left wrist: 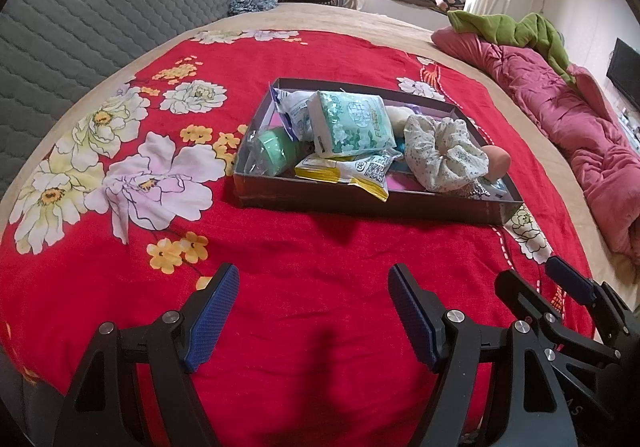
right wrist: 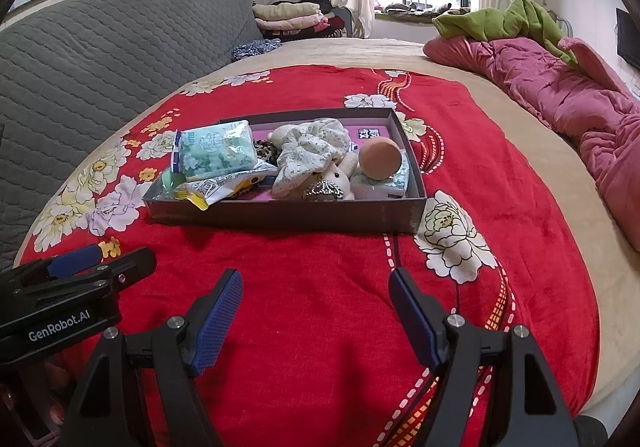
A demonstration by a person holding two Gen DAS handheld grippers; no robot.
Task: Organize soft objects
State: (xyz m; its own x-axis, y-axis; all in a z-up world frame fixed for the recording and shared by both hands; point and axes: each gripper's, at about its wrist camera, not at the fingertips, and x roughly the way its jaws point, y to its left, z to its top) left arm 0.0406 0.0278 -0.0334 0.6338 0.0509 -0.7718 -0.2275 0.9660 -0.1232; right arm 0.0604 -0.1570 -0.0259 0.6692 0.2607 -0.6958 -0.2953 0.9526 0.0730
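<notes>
1. The left gripper (left wrist: 314, 313) hovers over the red floral blanket (left wrist: 320, 247), its blue-padded fingers spread wide with nothing between them.
2. The right gripper (right wrist: 316, 317) hangs just beside it, at about 3 o'clock from the left one, its fingers likewise wide apart and holding nothing.
3. The dark shallow box (left wrist: 360, 203) sits on the blanket at 12 o'clock from both grippers, well apart from them.
4. Inside the box, a green-and-white tissue pack (left wrist: 352, 125) lies on top towards 10 o'clock, partly over a yellow-edged packet (left wrist: 346, 173) that pokes over the near wall.
5. A floral fabric bundle (left wrist: 444, 153) fills the middle, with a peach-coloured ball (right wrist: 379, 157) touching it at 3 o'clock.
6. A small cream plush toy (right wrist: 338, 175) lies beside the ball, near the front wall.
7. A pink quilt (right wrist: 560, 95) is heaped along the bed's edge at 2 o'clock, with a green blanket (right wrist: 504, 21) on it.
</notes>
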